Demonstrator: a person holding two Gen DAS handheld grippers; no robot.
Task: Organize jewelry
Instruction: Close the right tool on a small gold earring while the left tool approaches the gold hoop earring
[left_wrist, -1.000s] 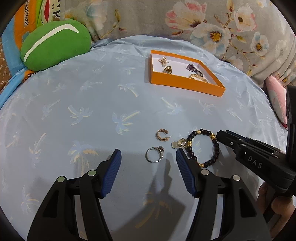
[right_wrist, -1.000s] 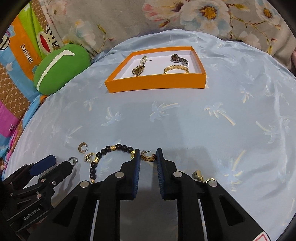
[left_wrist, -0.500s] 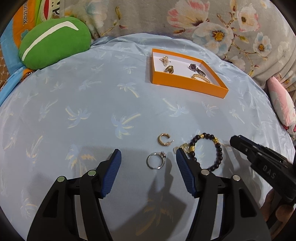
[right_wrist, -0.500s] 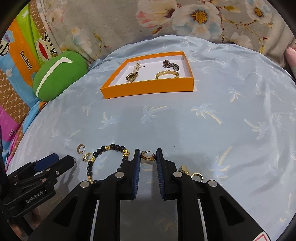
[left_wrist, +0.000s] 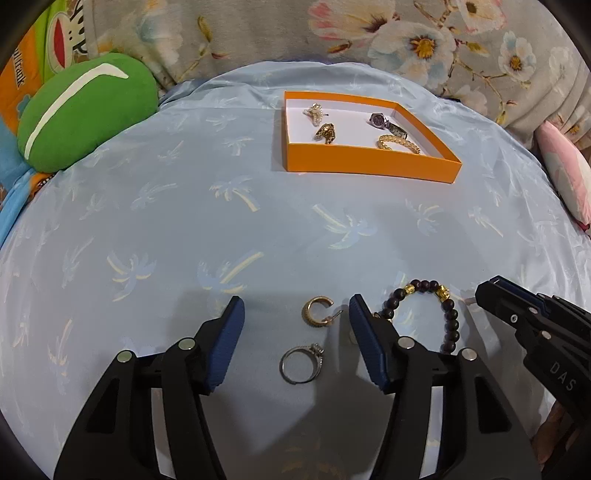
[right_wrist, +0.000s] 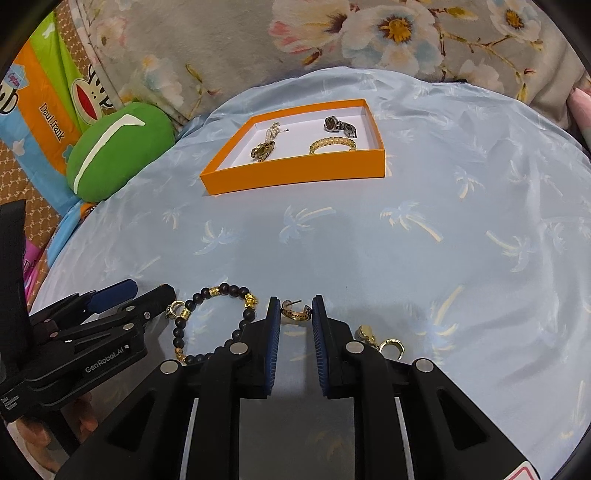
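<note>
Orange tray (left_wrist: 369, 166) sits far across the cloth, four pieces already inside: a pearl piece (left_wrist: 314, 110), a dark gold clip (left_wrist: 325, 133), a watch (left_wrist: 386, 122) and a gold chain bracelet (left_wrist: 398, 143). Near me the loose jewelry clusters tight. My left gripper (left_wrist: 295, 341) is spread wide over a silver ring (left_wrist: 301, 363), with a gold hoop earring (left_wrist: 317, 311) just ahead of it, both lying between the fingers and touched by neither. A black bead bracelet (left_wrist: 432, 314) lies just right of my left gripper's right finger, partly hidden behind it. My right gripper (right_wrist: 294, 325) is narrowed on a second gold hoop earring (right_wrist: 295, 312), pads touching or nearly touching its sides; can't tell if it's off the cloth. Another gold earring (right_wrist: 380, 341) lies just right of that gripper, half hidden by its finger. The two grippers sit close, with the bead bracelet between them.

Surface is a pale blue sheet (right_wrist: 443, 240) printed with palm trees, lightly wrinkled. Green cushion (left_wrist: 81, 110) at the left edge, floral fabric (left_wrist: 406, 37) behind, pink item (left_wrist: 561, 170) far right. Open sheet between the cluster and the tray.
</note>
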